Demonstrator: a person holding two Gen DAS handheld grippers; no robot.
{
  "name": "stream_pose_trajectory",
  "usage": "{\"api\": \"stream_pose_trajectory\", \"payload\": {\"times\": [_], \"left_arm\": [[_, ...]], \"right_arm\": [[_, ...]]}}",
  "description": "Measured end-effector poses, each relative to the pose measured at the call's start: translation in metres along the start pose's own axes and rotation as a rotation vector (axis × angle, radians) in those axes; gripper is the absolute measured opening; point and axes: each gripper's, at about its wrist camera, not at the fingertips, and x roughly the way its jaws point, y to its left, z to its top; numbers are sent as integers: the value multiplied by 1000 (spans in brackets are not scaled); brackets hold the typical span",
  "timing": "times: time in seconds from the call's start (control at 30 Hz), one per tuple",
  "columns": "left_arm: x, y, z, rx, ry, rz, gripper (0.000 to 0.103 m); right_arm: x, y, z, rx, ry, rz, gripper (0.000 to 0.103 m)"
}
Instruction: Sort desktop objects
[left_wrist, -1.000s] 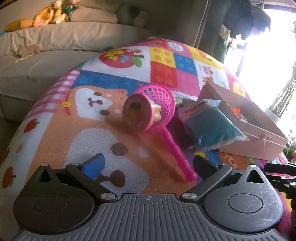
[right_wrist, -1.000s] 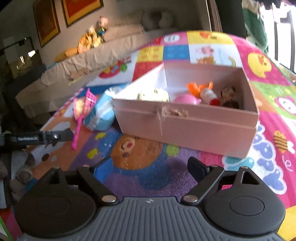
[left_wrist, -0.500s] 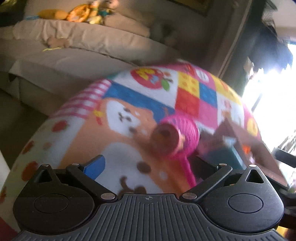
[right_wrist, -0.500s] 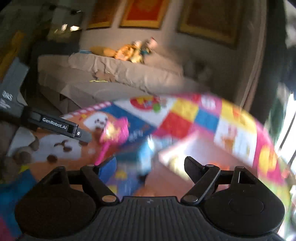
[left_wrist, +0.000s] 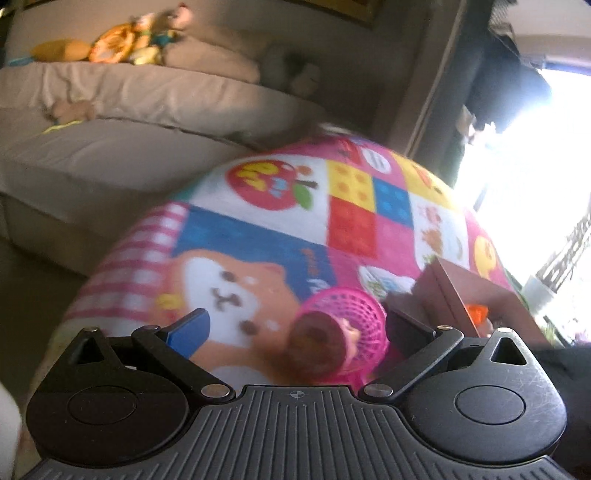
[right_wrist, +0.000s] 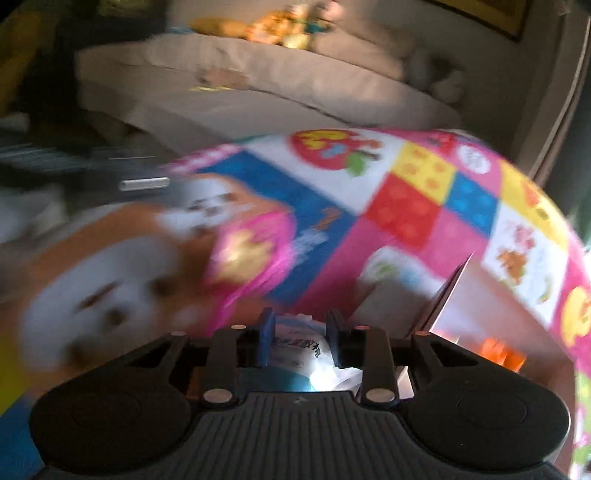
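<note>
Left wrist view is showing the left gripper (left_wrist: 295, 325) hovering low over the bright patchwork cartoon play mat (left_wrist: 258, 229) with its jaws spread wide and nothing between them. Just ahead, a round brown-faced toy with a pink body (left_wrist: 320, 350) is lying against the pink plastic mesh scoop (left_wrist: 351, 314), both sitting on the mat. To their right, the pale pink cardboard box (left_wrist: 476, 299) is standing open, something orange showing inside it.

In the right wrist view, heavily blurred, the right gripper (right_wrist: 301, 332) is pinching a clear plastic packet with a blue pad and printed label (right_wrist: 295, 354), its jaws drawn close on the packet's top. The packet is sitting just beside the box wall (right_wrist: 454, 295). A beige sofa (left_wrist: 110, 122) is running along behind the mat.
</note>
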Motion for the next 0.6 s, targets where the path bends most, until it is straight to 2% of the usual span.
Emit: {"api": "stream_pose_trajectory", "payload": {"times": [0.1, 0.17, 0.2, 0.23, 0.3, 0.37, 0.4, 0.47, 0.6], "left_arm": [[23, -14, -8, -6, 38, 16, 102], [35, -18, -11, -21, 55, 35, 89], [40, -19, -12, -29, 69, 44, 75], [46, -21, -13, -39, 84, 54, 71], [52, -20, -13, -60, 88, 66, 70], [55, -26, -15, -52, 95, 80, 66], [55, -31, -16, -34, 92, 94, 65], [49, -43, -16, 20, 80, 144, 58], [13, -70, -18, 110, 30, 181, 58]], "right_arm": [[-34, 0, -35, 8, -21, 5, 31], [-54, -11, -55, 41, -36, 2, 31], [-62, -18, -63, 59, -40, 9, 31], [-70, -25, -69, 76, -43, 12, 31], [-84, -39, -82, 112, -61, 16, 35], [-91, -50, -90, 141, -75, 31, 51], [-93, -54, -93, 154, -83, 37, 56], [-92, -59, -94, 174, -96, 39, 70], [-84, -72, -97, 221, -81, 101, 73]]}}
